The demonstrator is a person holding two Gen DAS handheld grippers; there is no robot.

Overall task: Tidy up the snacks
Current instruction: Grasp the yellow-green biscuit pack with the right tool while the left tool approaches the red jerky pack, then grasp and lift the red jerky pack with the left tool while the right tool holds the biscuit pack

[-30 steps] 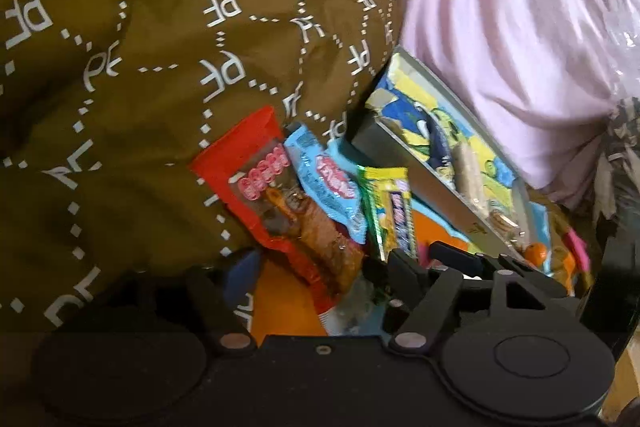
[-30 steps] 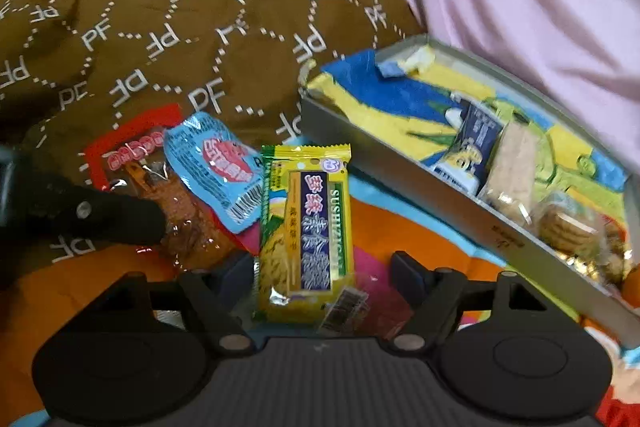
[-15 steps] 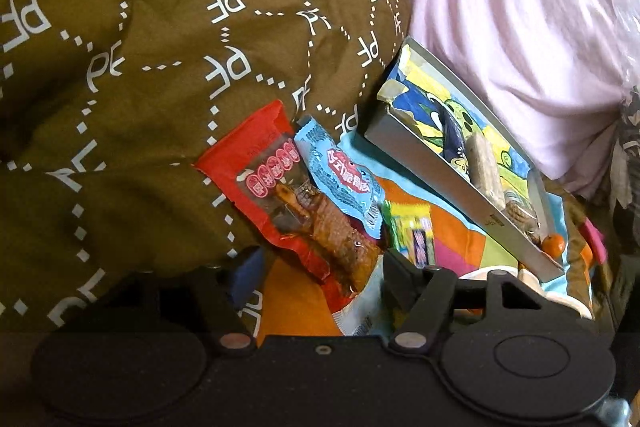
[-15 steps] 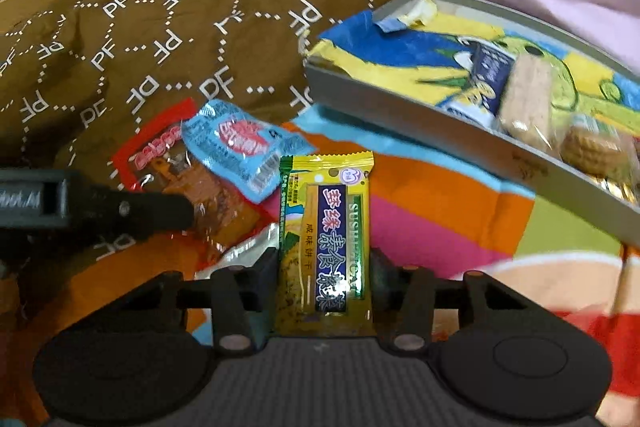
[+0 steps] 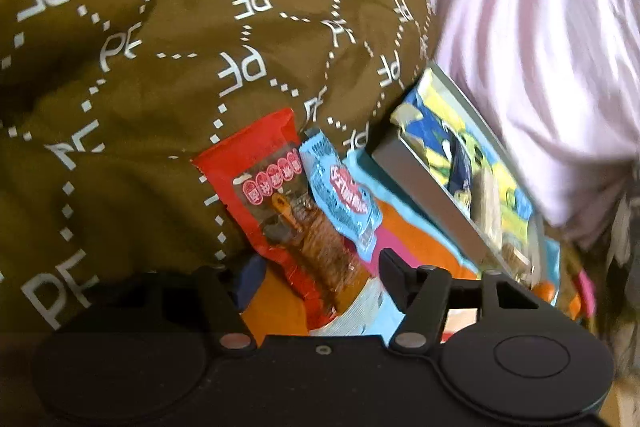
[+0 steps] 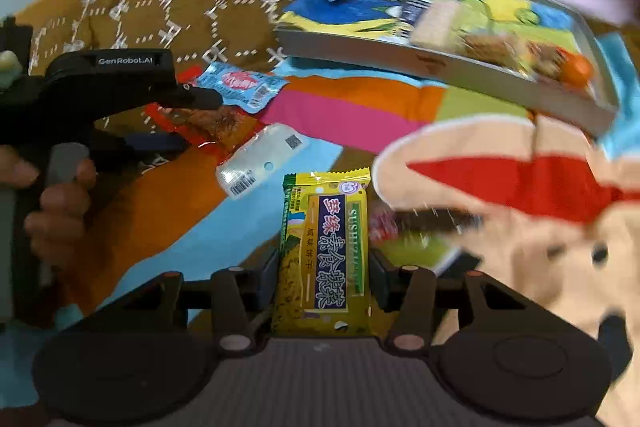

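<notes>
Right gripper (image 6: 324, 279): clamped on the yellow biscuit packet (image 6: 326, 255), a pad on each long edge; a second ago it stood spread with the packet lying loose between the pads.
Yellow biscuit packet: lifted clear of the colourful blanket (image 6: 352, 107) and carried right; it has gone from its spot beside the blue sachet (image 5: 344, 195).
Left gripper (image 5: 316, 267): jaws closing, half-spread around the near end of the red snack packet (image 5: 288, 207); the pads do not look pressed on it yet.
Red snack packet: lying against the brown quilt (image 5: 160, 47), the blue sachet overlapping its right edge; neither has shifted.
Left hand (image 6: 52, 187): seen from the right wrist camera at the near left, wrapped round the gripper handle.
Tray (image 6: 440, 61): far right, already holding several snacks, with its near wall facing the grippers.
Meaning for the task: one packet is now in hand and probably bound for the tray; the red packet looks next.
Risk: the sachet resting on the red packet may drag along when it lifts.
</notes>
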